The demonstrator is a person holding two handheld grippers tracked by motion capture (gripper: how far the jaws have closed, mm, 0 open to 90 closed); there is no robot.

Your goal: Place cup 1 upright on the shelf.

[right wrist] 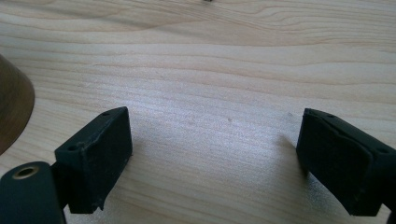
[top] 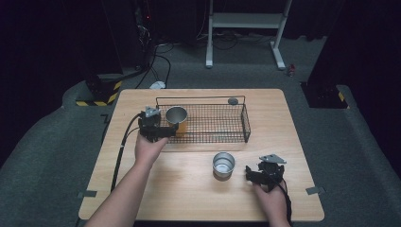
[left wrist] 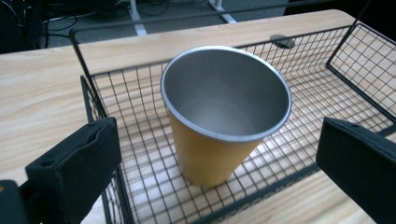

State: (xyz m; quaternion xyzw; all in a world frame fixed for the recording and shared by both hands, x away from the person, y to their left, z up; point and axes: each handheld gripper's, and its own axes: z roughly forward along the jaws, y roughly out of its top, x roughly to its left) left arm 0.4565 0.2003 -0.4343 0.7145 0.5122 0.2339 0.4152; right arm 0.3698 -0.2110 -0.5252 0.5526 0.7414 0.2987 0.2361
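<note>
The wooden table (top: 189, 198) is seen from above, its pale grain running the length of the top. A black wire basket (top: 208, 124) is set on its far half, long side facing the person. No brand, label or lettering can be read on anything here.

Inside the basket's left end an orange cup (top: 177, 119) with a bare metal interior is stood upright. In the left gripper view the cup (left wrist: 219, 121) is looked down into: its steel rim and empty inside are seen, and its base is planted on the mesh floor of the basket (left wrist: 364, 60), near the front-left corner.

The left gripper (top: 158, 131) is held just at the basket's left front edge, forearm stretched diagonally up from the bottom of the high view. Its jaws are spread wide, the cup framed between them with clear air on either side; nothing is gripped.

A second cup (top: 223, 164), open mouth up, is stood on the bare table in front of the basket. The right gripper (top: 261, 175) is rested just to that cup's right, apart from it. Its jaws are likewise wide apart over plain wood in the right gripper view, where a curved brownish edge (right wrist: 11, 112), probably that second cup, is caught at far left.

A small dark disc (top: 232, 100) is seen by the basket's far rail.
</note>
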